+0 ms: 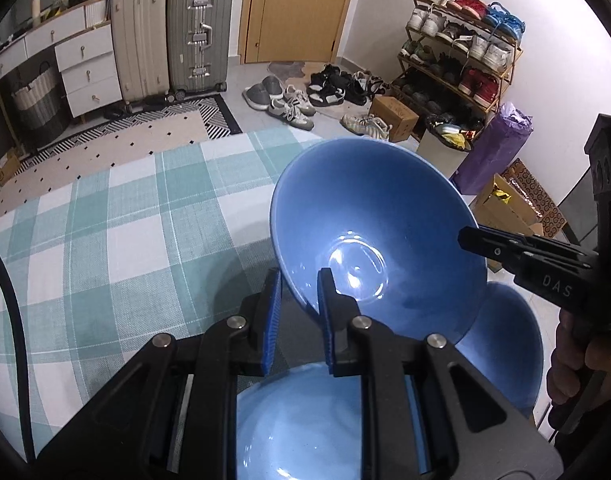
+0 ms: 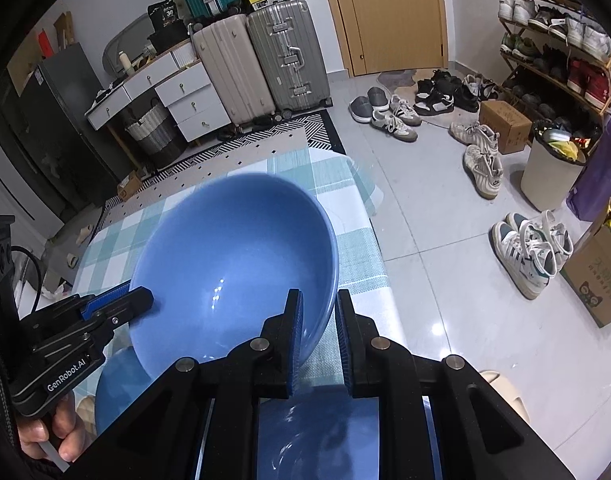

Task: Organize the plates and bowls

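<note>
1. The bowl (image 1: 379, 236) I hold is plain blue, glossy inside.
2. My gripper pads (image 1: 271, 320) are blue on black fingers.
3. The cloth (image 1: 117, 240) is a teal-and-white check.
4. The rug (image 1: 117, 140) is beige with small black diamonds and a black-and-white striped border.
5. I see one cream suitcase (image 1: 139, 36), one silver.

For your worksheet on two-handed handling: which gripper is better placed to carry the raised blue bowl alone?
Neither clearly: left gripper and right gripper each pinch opposite rims of the blue bowl, tilted above other bowls.
</note>
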Demonstrator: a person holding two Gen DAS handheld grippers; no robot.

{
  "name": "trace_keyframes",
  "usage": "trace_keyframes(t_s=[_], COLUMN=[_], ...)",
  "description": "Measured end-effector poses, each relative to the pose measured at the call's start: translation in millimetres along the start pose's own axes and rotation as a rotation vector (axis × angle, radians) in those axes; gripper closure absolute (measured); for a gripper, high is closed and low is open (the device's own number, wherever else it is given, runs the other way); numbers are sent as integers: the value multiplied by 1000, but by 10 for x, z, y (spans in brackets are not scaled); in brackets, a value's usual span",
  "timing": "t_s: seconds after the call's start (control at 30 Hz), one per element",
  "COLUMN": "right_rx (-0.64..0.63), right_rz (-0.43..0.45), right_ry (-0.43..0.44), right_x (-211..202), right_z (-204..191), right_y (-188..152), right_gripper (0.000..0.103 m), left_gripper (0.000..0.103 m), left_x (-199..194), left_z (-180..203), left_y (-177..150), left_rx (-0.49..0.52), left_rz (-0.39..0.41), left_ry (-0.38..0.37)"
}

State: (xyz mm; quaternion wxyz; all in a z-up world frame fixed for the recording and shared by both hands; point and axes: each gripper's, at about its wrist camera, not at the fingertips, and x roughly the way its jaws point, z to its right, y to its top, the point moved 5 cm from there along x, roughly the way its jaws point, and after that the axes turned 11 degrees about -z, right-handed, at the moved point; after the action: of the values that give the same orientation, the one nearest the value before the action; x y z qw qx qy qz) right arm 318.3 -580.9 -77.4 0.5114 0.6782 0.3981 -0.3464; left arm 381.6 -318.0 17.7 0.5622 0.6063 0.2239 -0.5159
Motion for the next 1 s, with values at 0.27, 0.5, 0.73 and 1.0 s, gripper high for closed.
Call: trace_keyframes(t_s=[0.27,0.5,0.73,1.0], right_rx=[-10,-24,-35,-50], right_rz=[29,70,101,119], right_ry=[-2,5,11,16], right_x=[-270,-614,-911,-1162], right_z=[-70,-155,-231,-318], right_y=[-75,-144,-241,-371], right_gripper=[86,86,86,86], left_gripper=[88,88,88,88], left_x=[-329,-751,-1188,-1609], left_z=[153,273,429,578], left_y=[-73,-175,-291,-484], left_rx=[18,27,36,36], left_rz=[35,74,110,137], left_ry=[4,6,10,4])
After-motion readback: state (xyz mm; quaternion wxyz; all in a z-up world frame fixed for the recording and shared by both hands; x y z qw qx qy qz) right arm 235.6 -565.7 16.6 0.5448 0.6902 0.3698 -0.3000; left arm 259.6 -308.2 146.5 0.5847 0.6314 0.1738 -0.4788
